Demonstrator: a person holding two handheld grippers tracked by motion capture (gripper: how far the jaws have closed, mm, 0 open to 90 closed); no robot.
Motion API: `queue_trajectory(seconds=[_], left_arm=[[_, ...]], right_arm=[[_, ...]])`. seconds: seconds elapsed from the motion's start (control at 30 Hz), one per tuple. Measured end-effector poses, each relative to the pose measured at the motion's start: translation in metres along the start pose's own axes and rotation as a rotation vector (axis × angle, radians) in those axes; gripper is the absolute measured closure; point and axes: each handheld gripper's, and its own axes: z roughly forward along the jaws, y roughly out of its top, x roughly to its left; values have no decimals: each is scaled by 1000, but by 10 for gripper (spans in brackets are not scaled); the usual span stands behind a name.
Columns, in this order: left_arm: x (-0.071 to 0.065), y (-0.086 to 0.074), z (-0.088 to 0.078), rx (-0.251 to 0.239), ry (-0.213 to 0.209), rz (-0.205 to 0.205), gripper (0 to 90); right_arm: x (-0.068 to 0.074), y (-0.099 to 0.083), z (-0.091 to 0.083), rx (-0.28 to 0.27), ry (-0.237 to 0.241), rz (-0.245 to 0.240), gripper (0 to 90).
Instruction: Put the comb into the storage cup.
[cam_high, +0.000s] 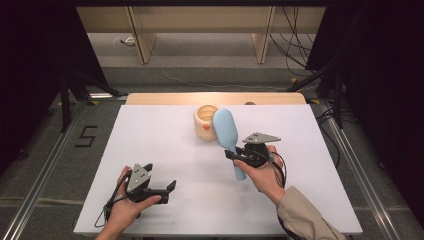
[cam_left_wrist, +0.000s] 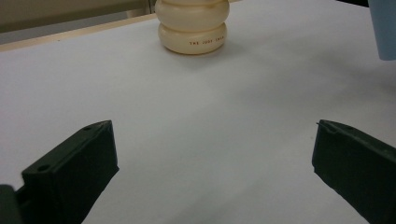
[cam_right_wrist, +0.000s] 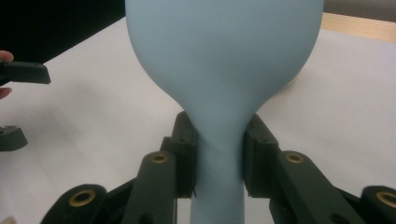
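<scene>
Item: blue hairbrush (cam_high: 227, 134), clamped at its neck by the right gripper (cam_right_wrist: 219, 154), held raised beside the cream ridged cup (cam_high: 205, 122). Left gripper (cam_left_wrist: 212, 154) rested agape, empty, on the white table (cam_high: 165, 145). Step judged: carrying; next, lowering the brush into the cup.

Right tool (cam_high: 231, 154) clamped on blue hairbrush (cam_high: 226, 131) — head tilted against cream pot (cam_high: 204, 120) near table (cam_high: 165, 150) far edge; left tool (cam_high: 169, 189) open near front edge.
</scene>
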Motion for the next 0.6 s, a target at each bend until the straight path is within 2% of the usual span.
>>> queue_trajectory(seconds=[0.27,0.6], left_arm=[[-5,3,2,-5,-20,1,0],[-15,13,6,-23,-66,-20,0]], right_arm=[[6,1,3,-19,14,-14,704],[11,0,7,-28,20,-19,704]])
